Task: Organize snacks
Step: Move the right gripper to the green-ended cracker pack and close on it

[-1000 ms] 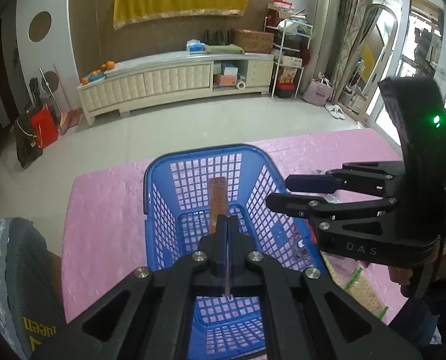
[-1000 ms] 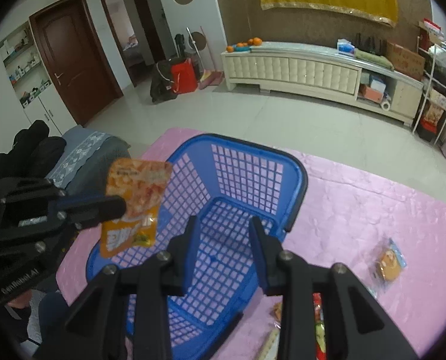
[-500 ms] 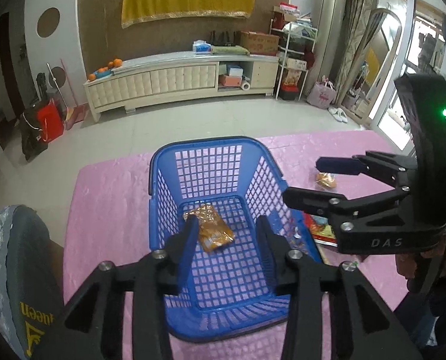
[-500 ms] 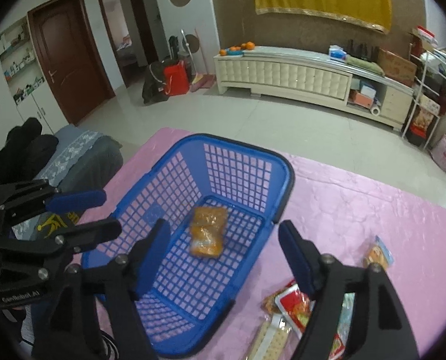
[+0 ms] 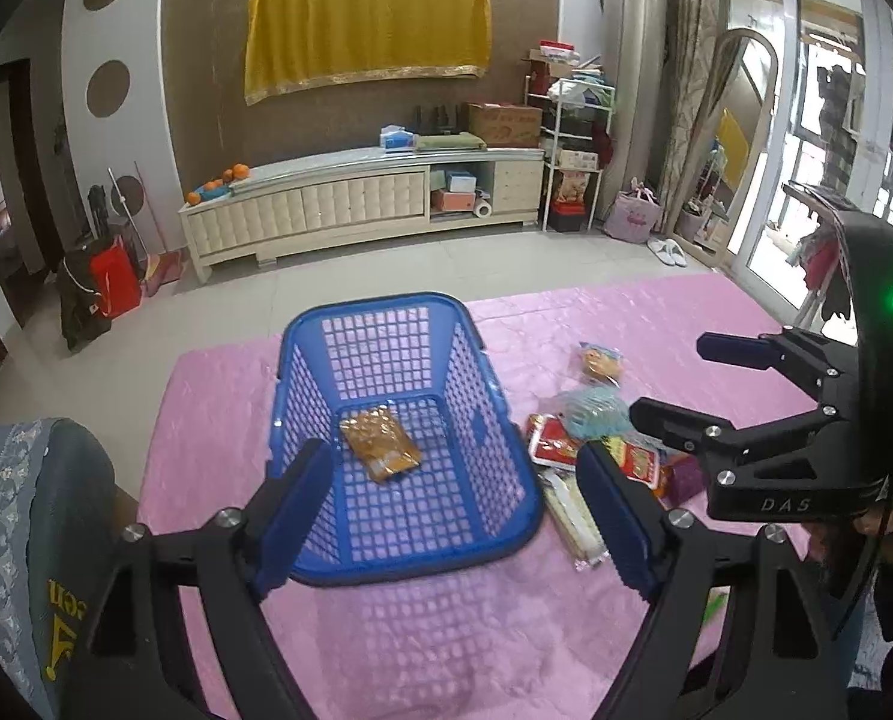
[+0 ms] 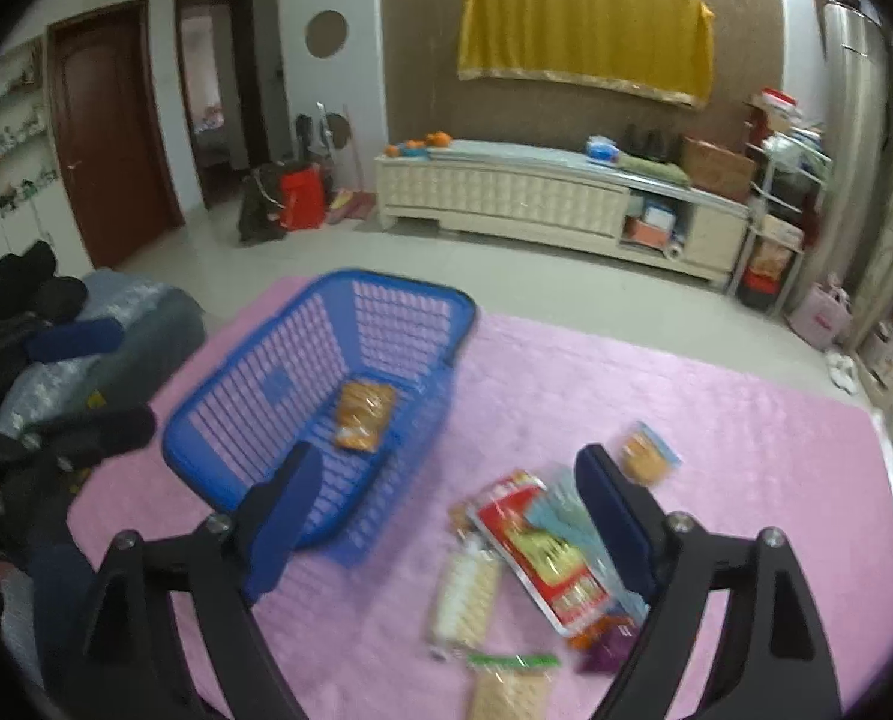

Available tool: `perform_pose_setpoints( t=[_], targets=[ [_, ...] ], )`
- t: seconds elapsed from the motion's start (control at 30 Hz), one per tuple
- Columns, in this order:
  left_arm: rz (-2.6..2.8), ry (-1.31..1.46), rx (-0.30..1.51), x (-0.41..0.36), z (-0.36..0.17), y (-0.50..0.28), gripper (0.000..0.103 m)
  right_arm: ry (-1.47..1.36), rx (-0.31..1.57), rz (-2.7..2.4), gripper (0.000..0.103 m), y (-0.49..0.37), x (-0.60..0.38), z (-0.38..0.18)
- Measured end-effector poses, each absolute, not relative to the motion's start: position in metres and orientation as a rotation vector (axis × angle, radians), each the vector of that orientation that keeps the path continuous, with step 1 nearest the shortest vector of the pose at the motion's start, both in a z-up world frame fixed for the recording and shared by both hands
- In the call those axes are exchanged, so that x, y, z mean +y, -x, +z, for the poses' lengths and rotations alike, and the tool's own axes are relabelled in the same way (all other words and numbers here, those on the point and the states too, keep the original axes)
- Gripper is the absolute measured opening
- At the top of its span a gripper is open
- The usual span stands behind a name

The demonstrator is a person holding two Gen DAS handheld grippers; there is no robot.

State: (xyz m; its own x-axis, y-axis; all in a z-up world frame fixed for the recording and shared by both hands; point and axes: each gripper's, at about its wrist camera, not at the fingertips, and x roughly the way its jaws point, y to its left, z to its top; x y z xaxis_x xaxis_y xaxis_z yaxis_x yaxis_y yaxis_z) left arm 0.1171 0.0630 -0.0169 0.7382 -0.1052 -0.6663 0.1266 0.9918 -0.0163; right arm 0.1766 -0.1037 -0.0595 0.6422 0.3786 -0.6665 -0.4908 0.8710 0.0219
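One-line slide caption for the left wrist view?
Left hand-held gripper opening, empty, above blue basket holding one orange snack packet.

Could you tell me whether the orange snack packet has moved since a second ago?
Yes. The orange snack packet went from the left gripper down onto the blue basket's floor.

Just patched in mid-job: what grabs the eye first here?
The blue basket on the pink mat, with one orange packet lying flat on its floor. Right of the basket, a loose heap of snacks waits on the mat. Both grippers hover with nothing between their fingers.
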Motion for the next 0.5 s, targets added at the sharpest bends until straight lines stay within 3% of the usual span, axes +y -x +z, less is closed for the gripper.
perform_pose_setpoints(
  t=[0.5],
  targets=[
    [-0.177,-0.024,0.779,0.000,-0.060,-0.083,0.082,0.121,0.818,0.399,0.089,-0.137,-0.179,-0.103]
  ],
)
